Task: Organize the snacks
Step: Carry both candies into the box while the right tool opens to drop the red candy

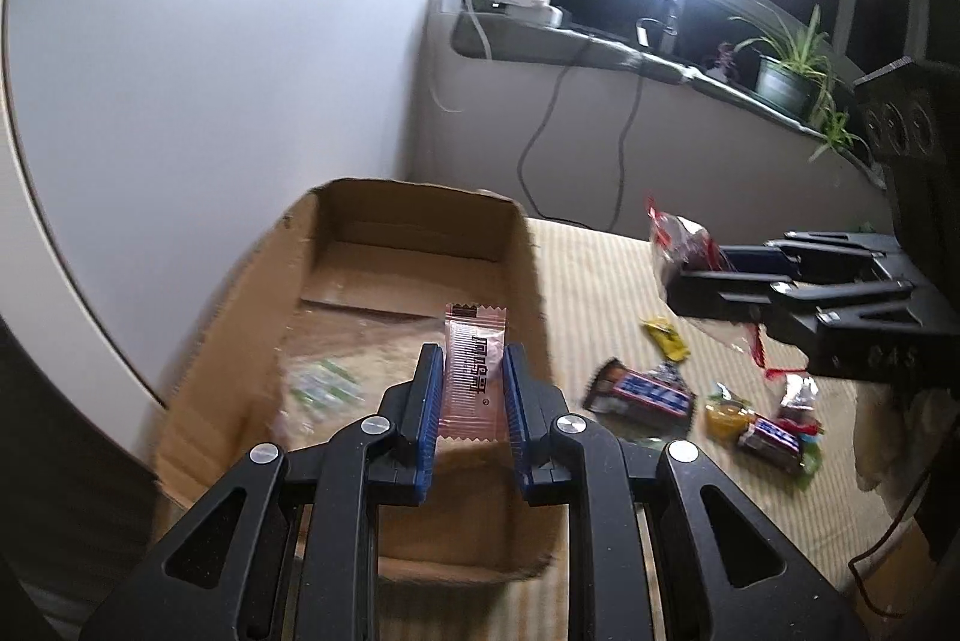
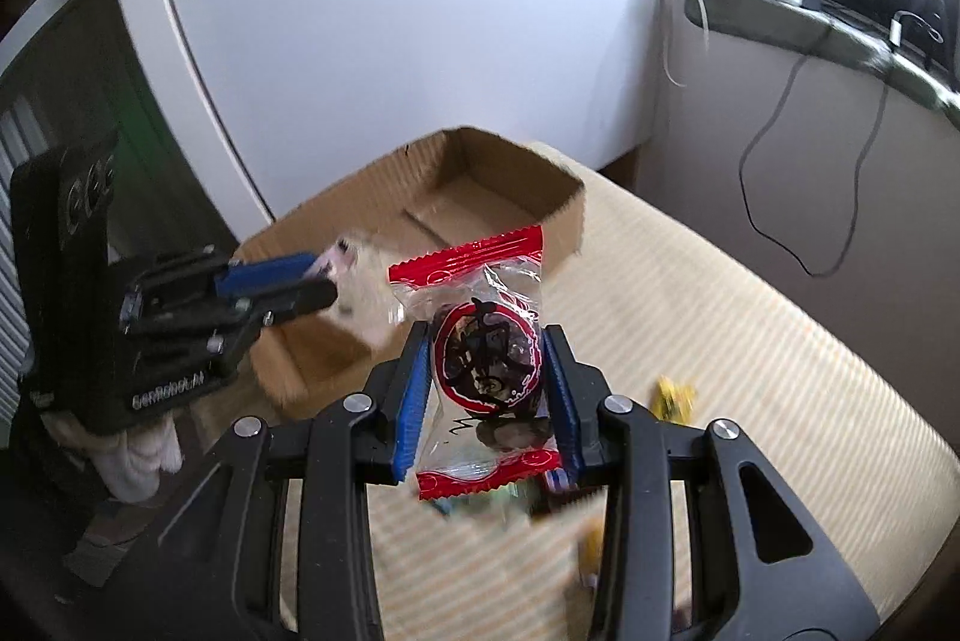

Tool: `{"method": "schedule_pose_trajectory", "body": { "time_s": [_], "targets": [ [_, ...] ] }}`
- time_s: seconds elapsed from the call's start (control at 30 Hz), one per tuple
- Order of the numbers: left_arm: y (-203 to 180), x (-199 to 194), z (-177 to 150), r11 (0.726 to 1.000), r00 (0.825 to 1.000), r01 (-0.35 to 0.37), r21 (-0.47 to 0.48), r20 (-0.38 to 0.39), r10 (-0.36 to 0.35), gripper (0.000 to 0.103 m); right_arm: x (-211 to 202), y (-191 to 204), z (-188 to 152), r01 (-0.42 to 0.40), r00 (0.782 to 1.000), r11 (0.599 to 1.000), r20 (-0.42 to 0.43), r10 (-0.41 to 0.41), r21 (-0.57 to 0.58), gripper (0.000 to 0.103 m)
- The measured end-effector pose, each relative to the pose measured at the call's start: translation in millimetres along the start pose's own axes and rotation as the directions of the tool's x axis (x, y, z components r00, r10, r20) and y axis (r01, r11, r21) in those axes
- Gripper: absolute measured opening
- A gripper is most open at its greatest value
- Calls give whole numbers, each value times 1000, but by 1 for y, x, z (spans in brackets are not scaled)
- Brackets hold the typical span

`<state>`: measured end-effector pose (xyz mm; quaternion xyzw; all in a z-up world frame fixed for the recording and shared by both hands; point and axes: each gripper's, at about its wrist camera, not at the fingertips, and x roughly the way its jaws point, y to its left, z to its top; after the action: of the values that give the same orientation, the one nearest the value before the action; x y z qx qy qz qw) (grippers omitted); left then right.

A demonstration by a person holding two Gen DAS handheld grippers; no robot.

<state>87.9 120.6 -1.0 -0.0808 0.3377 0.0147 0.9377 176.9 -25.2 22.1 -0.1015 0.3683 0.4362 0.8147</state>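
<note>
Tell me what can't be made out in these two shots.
- Left wrist view: the green-printed packet in the cardboard box is blurred, print unreadable.
- Right wrist view: the snacks below the red-edged packet are blurred and partly covered by it.
- Right wrist view: the pink sachet in the left claw is smeared.

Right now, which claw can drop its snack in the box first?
Probably the left claw. Its pink packet already hangs over the open cardboard box, while the right claw holds its red packet short of the box, over the striped mat.
</note>
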Motion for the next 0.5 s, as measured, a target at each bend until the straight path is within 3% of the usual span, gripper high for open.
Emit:
{"method": "schedule_pose_trajectory", "body": {
  "time_s": [0.5],
  "targets": [
    [31,30,26,998,998,-52,-18,-17,52,19,86,11,58,-16,999,1000,-51,16,5,37]
  ]
}}
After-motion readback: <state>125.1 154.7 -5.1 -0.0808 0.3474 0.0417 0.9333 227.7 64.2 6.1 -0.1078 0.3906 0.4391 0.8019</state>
